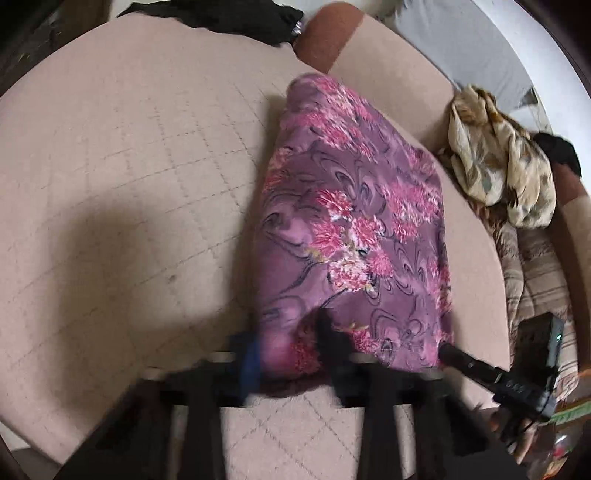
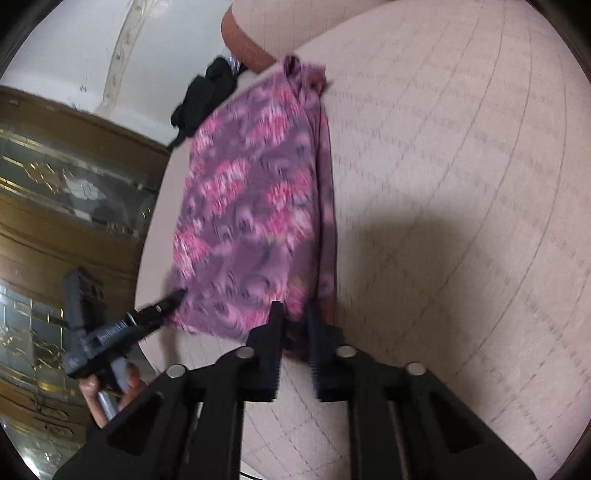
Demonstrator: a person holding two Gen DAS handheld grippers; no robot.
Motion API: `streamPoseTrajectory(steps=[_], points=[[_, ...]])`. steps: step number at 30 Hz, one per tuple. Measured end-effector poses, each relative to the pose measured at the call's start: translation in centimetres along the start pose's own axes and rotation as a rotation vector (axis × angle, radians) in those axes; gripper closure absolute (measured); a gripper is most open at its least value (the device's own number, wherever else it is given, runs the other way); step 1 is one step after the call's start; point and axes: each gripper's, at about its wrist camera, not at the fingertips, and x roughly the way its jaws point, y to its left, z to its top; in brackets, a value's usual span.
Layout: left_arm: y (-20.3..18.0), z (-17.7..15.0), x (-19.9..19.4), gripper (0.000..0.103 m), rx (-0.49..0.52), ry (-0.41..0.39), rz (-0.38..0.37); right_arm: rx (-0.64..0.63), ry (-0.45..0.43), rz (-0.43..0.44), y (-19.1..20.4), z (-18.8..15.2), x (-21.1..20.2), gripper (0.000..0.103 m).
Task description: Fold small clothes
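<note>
A purple cloth with pink flowers (image 1: pixel 351 221) hangs folded above a beige quilted sofa seat (image 1: pixel 129 166). My left gripper (image 1: pixel 291 350) is shut on its near left corner; the picture is blurred there. My right gripper (image 2: pixel 295 325) is shut on the other near corner of the cloth (image 2: pixel 251 206). The right gripper (image 1: pixel 454 356) also shows at the cloth's right edge in the left wrist view. The left gripper (image 2: pixel 173 299) shows at the cloth's left edge in the right wrist view. The cloth's far end rests on the seat.
A black garment (image 1: pixel 240 18) lies at the far edge of the seat. A cream patterned cloth heap (image 1: pixel 498 166) lies on the right, over a striped cushion (image 1: pixel 535 266). A brown glass-fronted cabinet (image 2: pixel 66 184) stands beside the sofa.
</note>
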Motion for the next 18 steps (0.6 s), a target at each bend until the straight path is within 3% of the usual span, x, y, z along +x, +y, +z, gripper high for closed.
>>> streamPoseTrajectory(steps=[3, 6, 10, 15, 16, 18], points=[[1.0, -0.4, -1.6, 0.094, -0.062, -0.037, -0.059, -0.046, -0.043, 0.01, 0.8, 0.0, -2.0, 0.096], [1.1, -0.5, 0.4, 0.094, -0.055, 0.021, 0.012, -0.051, -0.024, -0.046, 0.4, 0.4, -0.9, 0.096], [0.5, -0.6, -1.0, 0.094, -0.037, -0.019, 0.012, -0.037, -0.004, -0.063, -0.3, 0.3, 0.0, 0.096], [-0.8, -0.9, 0.0, 0.082, 0.039, -0.013, 0.113, -0.052, 0.004, -0.085, -0.4, 0.2, 0.6, 0.095], [-0.8, -0.9, -0.2, 0.074, 0.036, -0.017, 0.113, -0.041, 0.002, -0.062, -0.5, 0.4, 0.2, 0.094], [-0.5, -0.9, -0.5, 0.062, 0.017, -0.027, 0.119, -0.016, -0.007, -0.035, -0.6, 0.3, -0.3, 0.07]])
